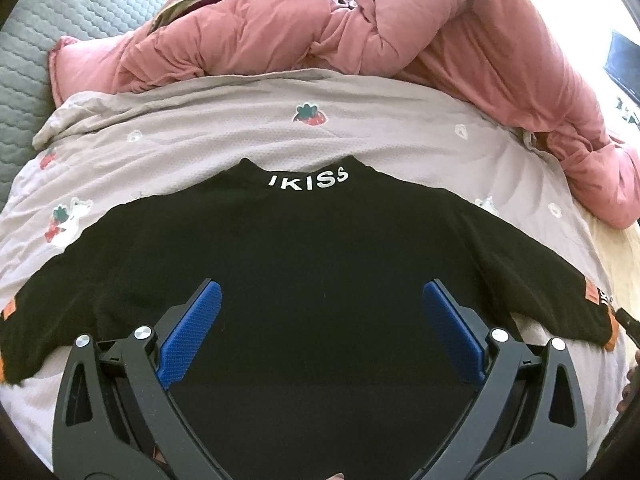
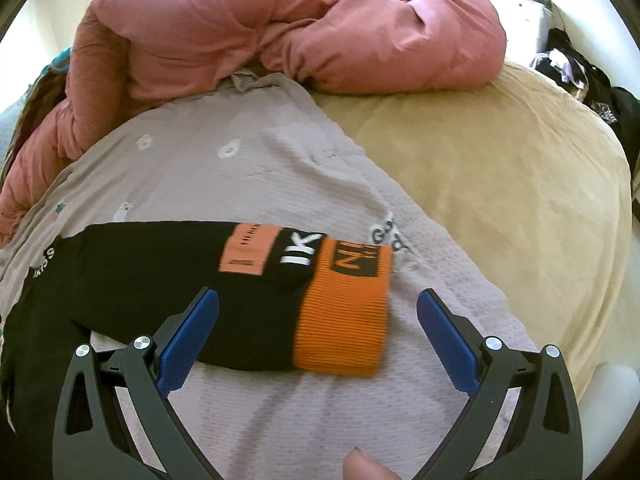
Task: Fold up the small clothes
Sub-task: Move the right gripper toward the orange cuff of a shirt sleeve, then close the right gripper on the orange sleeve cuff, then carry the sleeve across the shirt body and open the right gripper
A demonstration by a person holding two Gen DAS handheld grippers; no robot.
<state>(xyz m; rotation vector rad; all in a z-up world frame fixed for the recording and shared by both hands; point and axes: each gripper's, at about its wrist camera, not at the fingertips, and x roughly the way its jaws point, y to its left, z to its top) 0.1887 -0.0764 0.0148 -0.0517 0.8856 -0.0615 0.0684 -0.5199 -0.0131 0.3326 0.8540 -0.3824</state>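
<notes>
Two grippers, left gripper (image 1: 320, 330) and right gripper (image 2: 318, 336), hover with jaws spread wide and empty over the black top (image 1: 312, 248) lying flat on the strawberry-print sheet (image 1: 224, 128); soft, light, floppy knit, probably best pinched at the orange cuff (image 2: 344, 320).

Black orange-cuffed sweater (image 1: 320, 248) flat on bedspread (image 1: 224, 136)
</notes>
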